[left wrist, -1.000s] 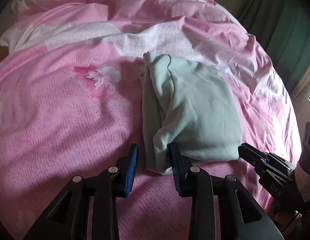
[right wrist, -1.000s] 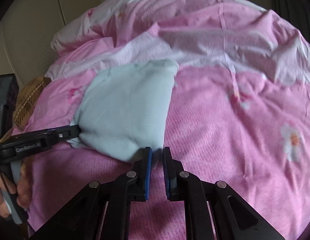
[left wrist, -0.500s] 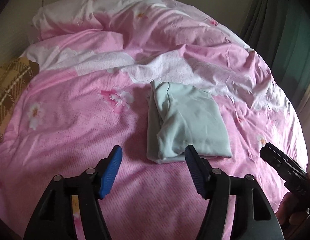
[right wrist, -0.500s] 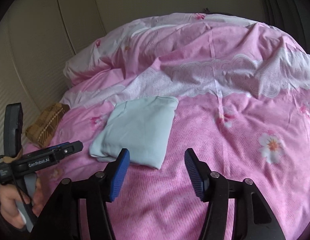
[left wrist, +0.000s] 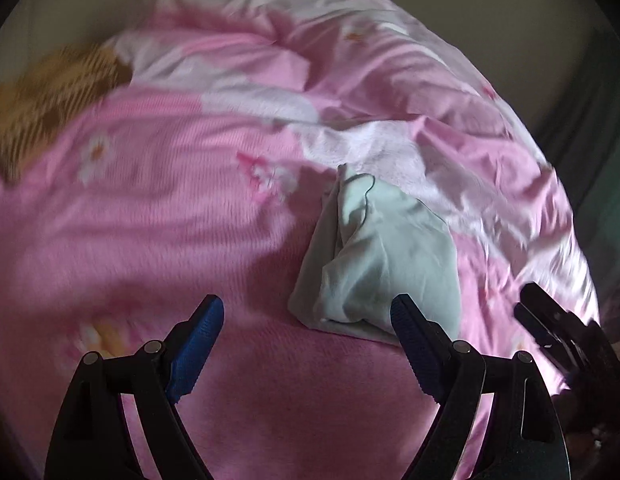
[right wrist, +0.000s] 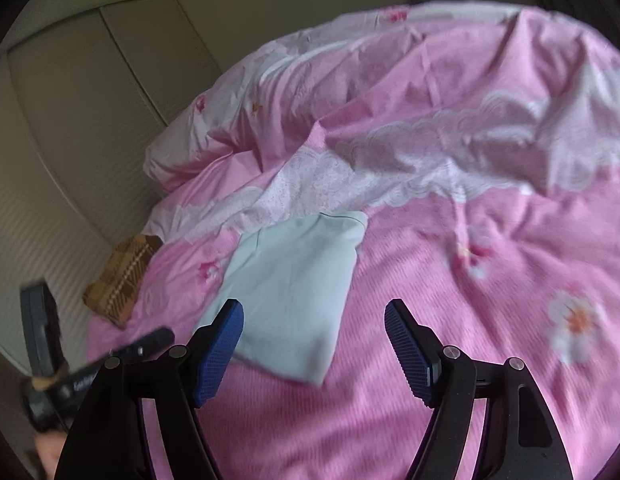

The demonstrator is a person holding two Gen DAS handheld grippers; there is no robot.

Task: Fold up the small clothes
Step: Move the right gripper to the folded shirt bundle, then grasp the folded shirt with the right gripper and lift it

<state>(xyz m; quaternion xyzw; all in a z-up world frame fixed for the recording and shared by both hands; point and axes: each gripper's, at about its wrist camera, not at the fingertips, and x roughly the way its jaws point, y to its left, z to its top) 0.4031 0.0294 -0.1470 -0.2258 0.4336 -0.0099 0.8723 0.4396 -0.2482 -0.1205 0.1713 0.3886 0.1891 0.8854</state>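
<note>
Our left gripper (left wrist: 308, 344) has just spread its jaws, nothing between them. The folded shirt (right wrist: 292, 292) lies mid-quilt (right wrist: 489, 260), away from its edges. Our right gripper (right wrist: 313, 344) has likewise just opened, empty.

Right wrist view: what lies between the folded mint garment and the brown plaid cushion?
Only pink floral bedding lies between the folded mint garment and the brown plaid cushion; the right wrist view shows it.

Left tool (left wrist: 308, 346), right tool (right wrist: 313, 344): agape, empty.
</note>
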